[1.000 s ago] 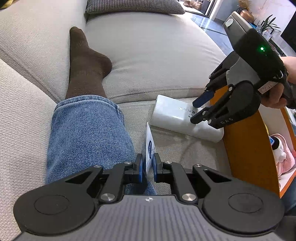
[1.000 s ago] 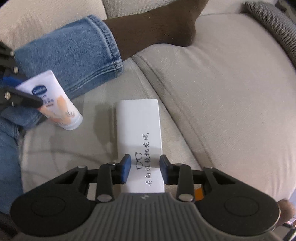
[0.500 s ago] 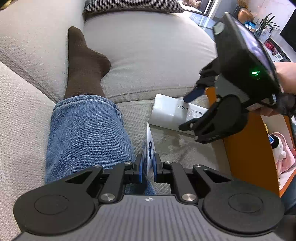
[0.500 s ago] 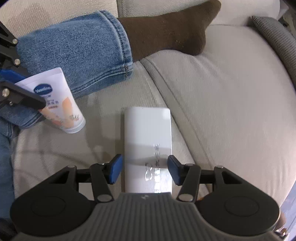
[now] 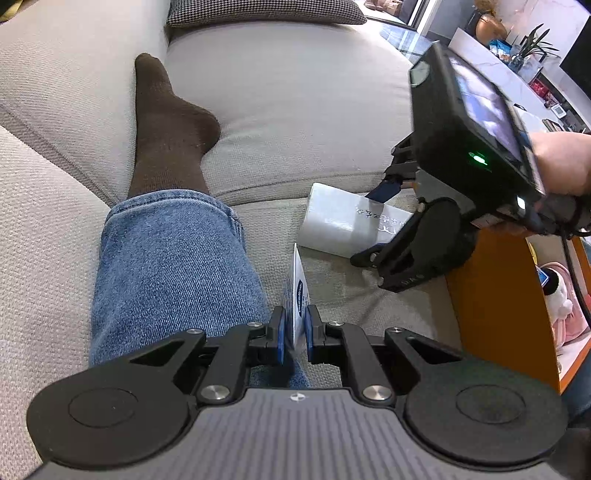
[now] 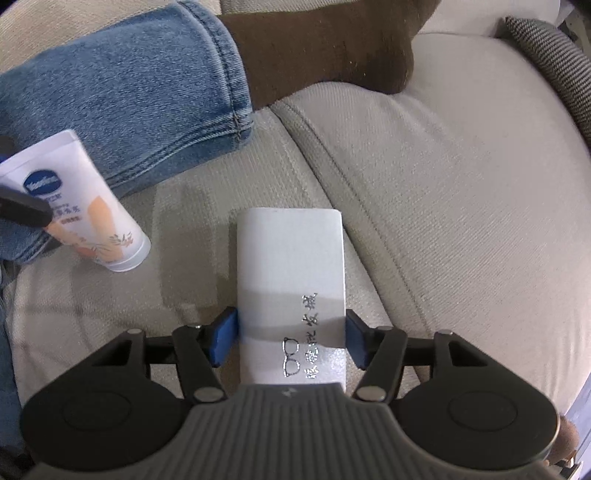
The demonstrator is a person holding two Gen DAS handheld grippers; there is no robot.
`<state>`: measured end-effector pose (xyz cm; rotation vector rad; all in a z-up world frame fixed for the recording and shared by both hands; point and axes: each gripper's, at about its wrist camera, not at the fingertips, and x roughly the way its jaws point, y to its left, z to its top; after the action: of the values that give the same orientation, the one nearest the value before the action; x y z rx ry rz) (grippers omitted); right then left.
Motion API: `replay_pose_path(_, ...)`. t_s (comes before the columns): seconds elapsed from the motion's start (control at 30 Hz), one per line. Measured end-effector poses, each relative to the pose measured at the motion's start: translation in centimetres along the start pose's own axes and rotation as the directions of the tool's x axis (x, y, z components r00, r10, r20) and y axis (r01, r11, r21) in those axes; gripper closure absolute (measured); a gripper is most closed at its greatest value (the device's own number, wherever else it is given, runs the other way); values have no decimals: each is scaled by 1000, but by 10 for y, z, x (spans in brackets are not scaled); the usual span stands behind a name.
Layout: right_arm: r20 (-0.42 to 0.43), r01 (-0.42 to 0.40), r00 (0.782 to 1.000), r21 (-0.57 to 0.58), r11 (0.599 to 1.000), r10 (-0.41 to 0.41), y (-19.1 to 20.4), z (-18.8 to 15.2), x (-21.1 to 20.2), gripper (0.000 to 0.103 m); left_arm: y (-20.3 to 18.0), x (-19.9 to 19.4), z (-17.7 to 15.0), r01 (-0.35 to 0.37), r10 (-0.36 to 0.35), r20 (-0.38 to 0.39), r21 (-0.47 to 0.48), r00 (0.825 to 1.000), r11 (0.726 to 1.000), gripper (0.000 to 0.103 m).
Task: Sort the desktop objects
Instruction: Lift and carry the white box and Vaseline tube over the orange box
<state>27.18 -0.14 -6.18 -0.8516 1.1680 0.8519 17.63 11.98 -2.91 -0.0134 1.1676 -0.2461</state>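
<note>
My left gripper is shut on the flat end of a white Vaseline tube, seen edge-on; in the right wrist view the tube points cap-down toward the beige sofa seat. A white glasses case with silver writing lies on the seat. My right gripper is open wide, its blue pads on either side of the case's near end, at or very near its sides. In the left wrist view the right gripper straddles the case.
A leg in blue jeans and a brown sock lies along the sofa left of the case. A houndstooth cushion sits at the back. An orange shelf with a pink toy stands at the right.
My right gripper opened wider and moved down and forward, so its pads now stand on both sides of the glasses case. My left gripper kept holding the tube in place.
</note>
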Motion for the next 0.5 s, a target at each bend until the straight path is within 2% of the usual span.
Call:
replay_pose_path(0.2,86,43,996,-78,996,-36,19,-5,-32,41,-6,-6,-6,-27,28,31,-22,999,999,92)
replay_pose_path(0.5,235,151,965,-143,978,-114,53,-9,-109,42,-27,-53,-9,-38,38,140,-4,989,999,93)
